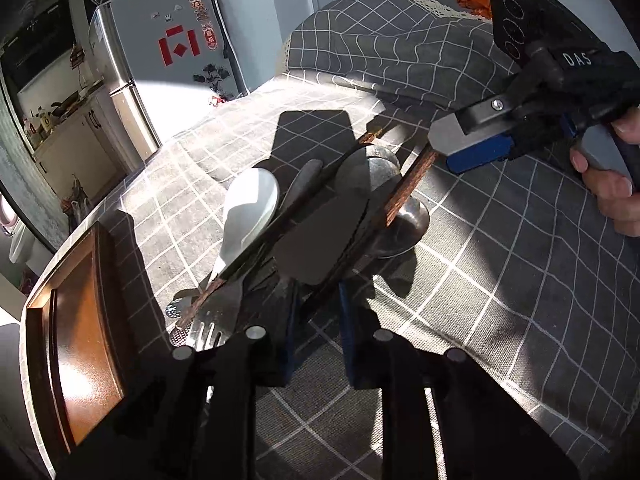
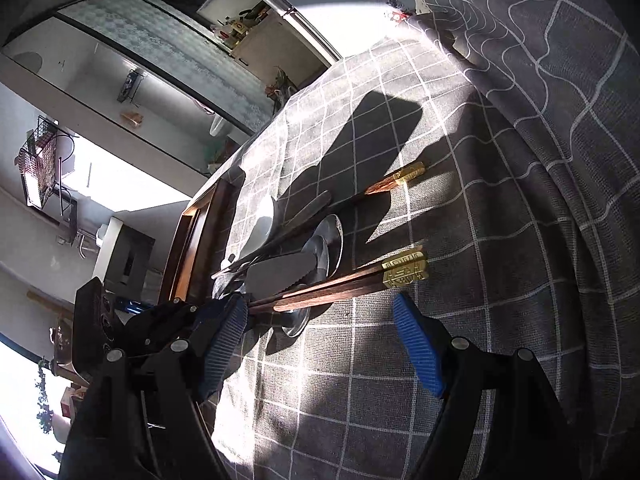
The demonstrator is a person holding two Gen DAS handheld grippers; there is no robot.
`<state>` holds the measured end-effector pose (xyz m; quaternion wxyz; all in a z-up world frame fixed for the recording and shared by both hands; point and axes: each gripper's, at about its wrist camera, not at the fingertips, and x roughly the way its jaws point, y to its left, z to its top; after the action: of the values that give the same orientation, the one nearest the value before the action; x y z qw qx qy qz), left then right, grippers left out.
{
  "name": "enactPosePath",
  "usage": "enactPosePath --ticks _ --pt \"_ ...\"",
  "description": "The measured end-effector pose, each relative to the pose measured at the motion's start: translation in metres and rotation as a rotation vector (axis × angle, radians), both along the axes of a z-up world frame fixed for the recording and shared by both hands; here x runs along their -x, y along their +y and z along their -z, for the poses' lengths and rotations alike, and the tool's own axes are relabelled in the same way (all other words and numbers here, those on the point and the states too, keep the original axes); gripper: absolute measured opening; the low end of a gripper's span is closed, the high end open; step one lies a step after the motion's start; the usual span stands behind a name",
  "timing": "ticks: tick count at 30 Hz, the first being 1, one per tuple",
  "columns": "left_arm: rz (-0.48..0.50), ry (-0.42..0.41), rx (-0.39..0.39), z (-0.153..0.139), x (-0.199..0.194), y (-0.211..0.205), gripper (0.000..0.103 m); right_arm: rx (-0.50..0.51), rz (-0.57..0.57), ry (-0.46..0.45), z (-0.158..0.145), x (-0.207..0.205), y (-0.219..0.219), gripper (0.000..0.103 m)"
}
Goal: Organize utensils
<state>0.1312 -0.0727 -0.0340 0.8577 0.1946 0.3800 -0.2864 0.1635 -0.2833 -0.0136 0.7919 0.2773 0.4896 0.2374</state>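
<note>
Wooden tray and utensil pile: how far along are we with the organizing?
Barely started. Done: nothing visible; the wooden tray shows no utensils. In hand: the left gripper looks clamped on the gold-tipped chopsticks, while the right gripper hangs open beside them. Left: white spoon, metal spoons and slotted turner lie heaped on the checked cloth.

Sunlit kitchen — silver fridge, checked grey tablecloth.

Utensil pile lying mid-table on the checked tablecloth: rice paddle lying leftmost, metal spoons sitting to its right, chopsticks lying across them, slotted turner resting nearest, wooden tray sitting at the table's left edge.
</note>
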Motion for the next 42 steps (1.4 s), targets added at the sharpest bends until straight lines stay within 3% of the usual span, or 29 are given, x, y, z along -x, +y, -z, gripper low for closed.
enactPosePath --ticks 4,10,20,23,26,28,35,42 --pt "0.008 -0.001 0.001 -0.003 0.010 -0.005 0.006 -0.008 -0.012 -0.017 -0.005 0.001 0.016 0.077" --pt "0.005 0.004 0.020 -0.004 0.018 -0.007 0.006 -0.012 -0.002 -0.027 -0.009 0.001 0.030 0.077" --pt "-0.003 0.002 0.140 -0.026 0.036 -0.001 0.006 -0.033 -0.038 -0.040 -0.017 0.000 0.047 0.071" --pt "-0.002 -0.018 0.157 -0.035 0.045 0.000 0.006 -0.042 -0.023 -0.018 -0.013 -0.009 0.050 0.061" --pt "-0.011 -0.032 0.164 -0.041 0.052 0.004 0.006 -0.042 -0.005 -0.014 -0.011 -0.011 0.053 0.040" --pt "-0.017 -0.035 0.170 -0.042 0.057 0.011 0.006 -0.042 -0.009 -0.020 -0.012 -0.011 0.058 0.020" --pt "-0.096 -0.063 0.185 -0.050 0.067 0.045 0.006 -0.027 -0.071 -0.046 -0.031 -0.018 0.104 0.016" --pt "-0.317 -0.078 0.191 -0.055 0.064 0.119 0.006 0.039 -0.227 -0.046 -0.042 -0.058 0.210 0.016"
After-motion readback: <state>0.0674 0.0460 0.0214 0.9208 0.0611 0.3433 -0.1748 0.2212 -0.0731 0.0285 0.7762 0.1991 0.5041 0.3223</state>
